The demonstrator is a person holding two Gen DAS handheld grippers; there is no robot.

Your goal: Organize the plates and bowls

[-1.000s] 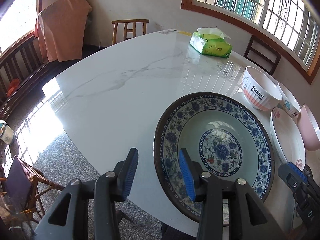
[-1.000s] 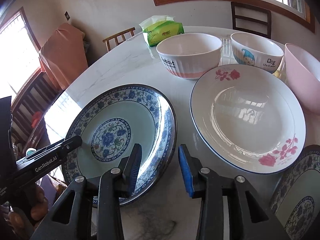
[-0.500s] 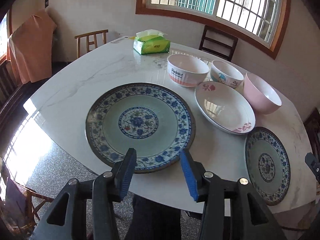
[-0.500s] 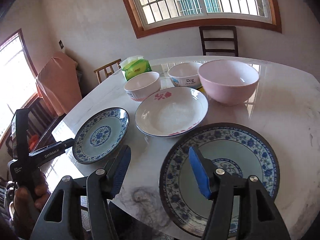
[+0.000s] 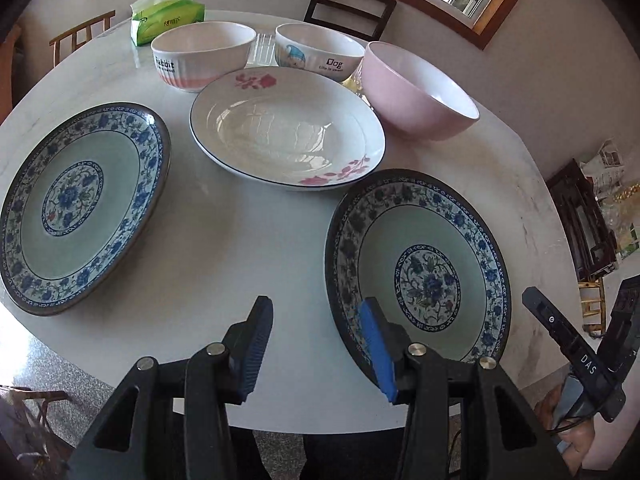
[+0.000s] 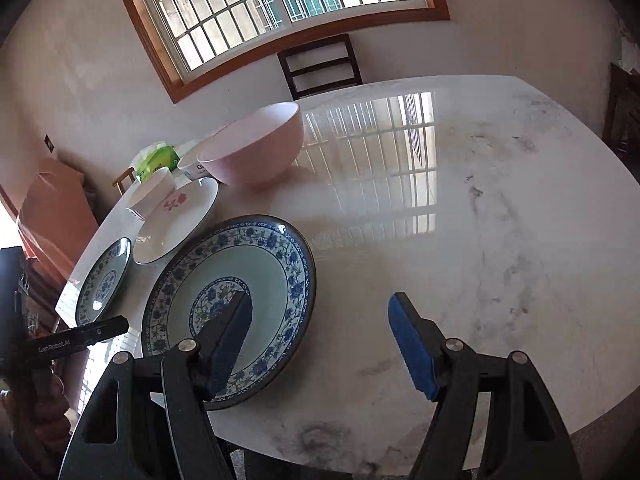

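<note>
While both grippers gape, the blue plate nears the table edge.

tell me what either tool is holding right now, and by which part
Nothing is held: the left tool and right tool are both open and empty.

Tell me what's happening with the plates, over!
Left gripper open, empty. Right gripper open wide, straddling near blue plate's rim. Nothing stacked yet. White flower plate and pink bowl close behind.
</note>
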